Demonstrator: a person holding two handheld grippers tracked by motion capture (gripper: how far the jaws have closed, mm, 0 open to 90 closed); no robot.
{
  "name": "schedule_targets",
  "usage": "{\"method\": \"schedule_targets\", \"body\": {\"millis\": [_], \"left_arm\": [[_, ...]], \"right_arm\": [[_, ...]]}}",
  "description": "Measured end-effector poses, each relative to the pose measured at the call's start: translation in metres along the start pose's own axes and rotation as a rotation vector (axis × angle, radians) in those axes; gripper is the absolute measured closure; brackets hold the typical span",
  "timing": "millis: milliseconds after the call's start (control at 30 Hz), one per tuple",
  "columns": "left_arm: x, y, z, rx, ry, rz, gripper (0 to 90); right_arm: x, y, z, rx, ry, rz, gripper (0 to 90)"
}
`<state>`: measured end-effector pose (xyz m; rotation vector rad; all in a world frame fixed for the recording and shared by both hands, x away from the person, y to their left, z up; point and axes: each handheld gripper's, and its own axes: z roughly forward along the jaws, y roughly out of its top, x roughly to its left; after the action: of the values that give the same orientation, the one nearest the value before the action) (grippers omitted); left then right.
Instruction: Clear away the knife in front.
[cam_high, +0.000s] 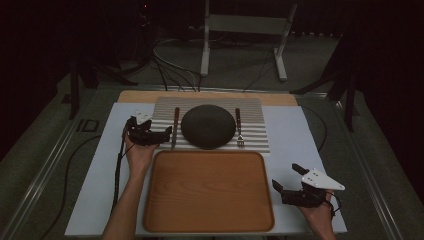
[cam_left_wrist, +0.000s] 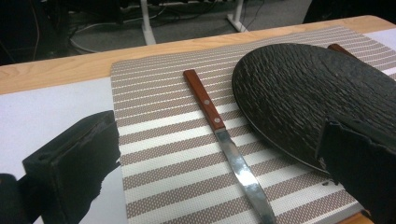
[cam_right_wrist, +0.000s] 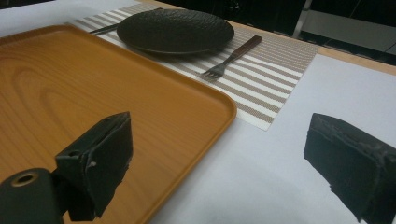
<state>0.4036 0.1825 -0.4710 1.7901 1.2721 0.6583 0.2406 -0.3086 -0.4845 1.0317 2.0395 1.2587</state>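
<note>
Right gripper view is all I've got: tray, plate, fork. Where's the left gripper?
Observer: The left tongs are at the left edge of the striped mat, beside the knife, and open.
Operator: Touching the knife?
Observer: Can't tell from the high view. In the left gripper view the blade lies between the two jaws, with a gap on each side, not clamped.
Operator: Which way is the handle?
Observer: The wooden handle points away from the person and the blade points toward the tray.
</note>
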Motion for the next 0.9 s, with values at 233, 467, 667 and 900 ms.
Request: {"method": "schedule_targets", "body": {"millis": [233, 467, 667, 900], "left_arm": [[-0.004, 0.002, 0.011, 0.032, 0.015, 0.001, 0.4], [-0.010, 0.005, 0.024, 0.059, 0.028, 0.001, 0.7], [-0.014, 0.008, 0.034, 0.086, 0.037, 0.012, 1.5], [-0.014, 0.014, 0.047, 0.127, 0.044, 0.016, 3.8]], "right_arm": [[0.000, 0.000, 0.000, 0.000, 0.001, 0.001, 7.9], [0.001, 0.000, 0.001, 0.008, 0.000, -0.013, 7.9], [0.003, 0.000, 0.002, 0.013, 0.004, -0.022, 7.9], [0.001, -0.001, 0.001, 0.010, 0.003, -0.018, 7.8]]}}
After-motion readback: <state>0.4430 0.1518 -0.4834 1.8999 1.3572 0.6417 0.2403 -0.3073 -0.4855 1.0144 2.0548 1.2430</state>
